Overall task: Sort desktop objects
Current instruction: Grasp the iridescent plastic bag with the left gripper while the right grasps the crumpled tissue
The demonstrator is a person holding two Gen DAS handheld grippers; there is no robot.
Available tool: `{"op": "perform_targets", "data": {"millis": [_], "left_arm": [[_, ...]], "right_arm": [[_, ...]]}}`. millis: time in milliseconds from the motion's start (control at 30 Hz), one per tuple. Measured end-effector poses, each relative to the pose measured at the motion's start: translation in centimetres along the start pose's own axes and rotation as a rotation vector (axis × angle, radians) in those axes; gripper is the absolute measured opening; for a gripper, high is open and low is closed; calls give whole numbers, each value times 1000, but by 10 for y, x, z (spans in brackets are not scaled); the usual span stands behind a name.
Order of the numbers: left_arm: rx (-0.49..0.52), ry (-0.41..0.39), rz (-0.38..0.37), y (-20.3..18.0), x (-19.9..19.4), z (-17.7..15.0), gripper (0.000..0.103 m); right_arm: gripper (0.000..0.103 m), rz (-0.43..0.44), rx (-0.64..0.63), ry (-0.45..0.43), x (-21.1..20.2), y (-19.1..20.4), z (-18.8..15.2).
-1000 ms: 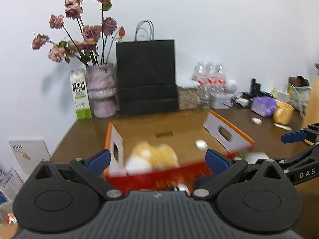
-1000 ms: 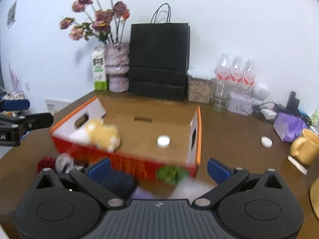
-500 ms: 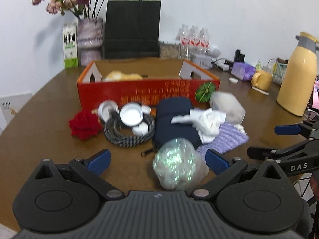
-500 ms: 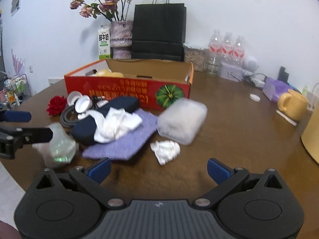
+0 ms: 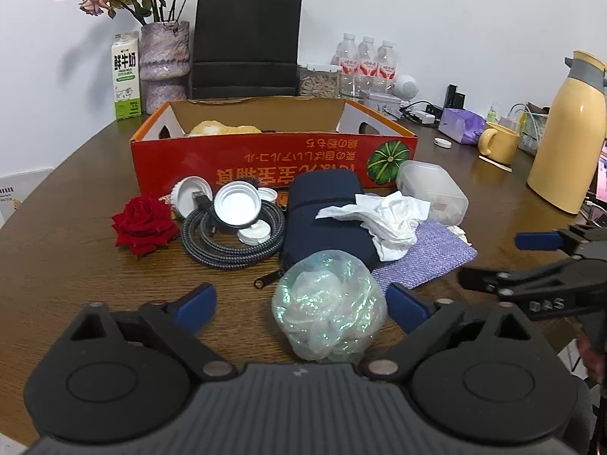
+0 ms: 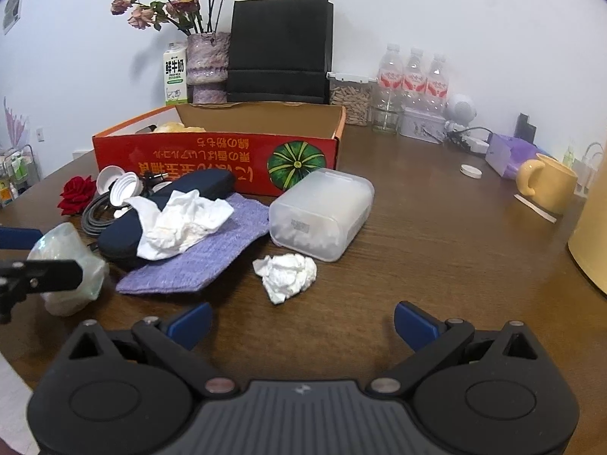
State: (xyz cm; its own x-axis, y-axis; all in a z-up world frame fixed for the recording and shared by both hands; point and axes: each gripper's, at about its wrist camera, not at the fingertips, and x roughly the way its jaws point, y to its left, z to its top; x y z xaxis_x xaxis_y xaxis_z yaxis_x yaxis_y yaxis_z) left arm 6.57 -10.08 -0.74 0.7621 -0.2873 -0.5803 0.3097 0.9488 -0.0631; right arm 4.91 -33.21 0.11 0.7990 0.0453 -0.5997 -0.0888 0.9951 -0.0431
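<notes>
Bench (image 5: 68, 258) is crowded, so the risks are mostly knock-ons. Red cardboard box (image 5: 273, 159) sits behind the pile, open, with something pale yellow inside; it likely takes the sorted items, though it's light and a push could slide it. Navy zip case (image 5: 322, 208) carries a crumpled white tissue (image 5: 379, 216) that overlaps the purple cloth (image 6: 212, 250); lifting any one probably drags the others. Braided cable coil (image 5: 231, 235) has white lids resting on it, so pulling it would scatter them. Frosted plastic tub (image 6: 322, 212) stands just beside the box. Iridescent plastic wad (image 5: 330, 311) lies between the jaws of the left gripper (image 5: 301, 305), which are spread wide and not touching it; thin film may crush or slip. Right gripper (image 6: 301, 322) is also spread wide and empty, with a small tissue ball (image 6: 286, 275) ahead of it. Red rose (image 5: 144, 223) lies left of the coil.

Writing: upside-down yellow script and a green pumpkin print on the box; milk carton (image 5: 127, 76) reads "鲜牛奶"; "DAS" on the right gripper arm.
</notes>
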Motion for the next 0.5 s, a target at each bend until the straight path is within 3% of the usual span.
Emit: {"op": "perform_targets", "data": {"millis": [333, 500], "left_arm": [[-13, 14, -8, 2, 5, -1, 71], [-21, 22, -17, 4, 6, -2, 61]], "right_arm": [[90, -9, -16, -9, 23, 5, 14], [75, 23, 0, -13, 25, 5, 14]]}}
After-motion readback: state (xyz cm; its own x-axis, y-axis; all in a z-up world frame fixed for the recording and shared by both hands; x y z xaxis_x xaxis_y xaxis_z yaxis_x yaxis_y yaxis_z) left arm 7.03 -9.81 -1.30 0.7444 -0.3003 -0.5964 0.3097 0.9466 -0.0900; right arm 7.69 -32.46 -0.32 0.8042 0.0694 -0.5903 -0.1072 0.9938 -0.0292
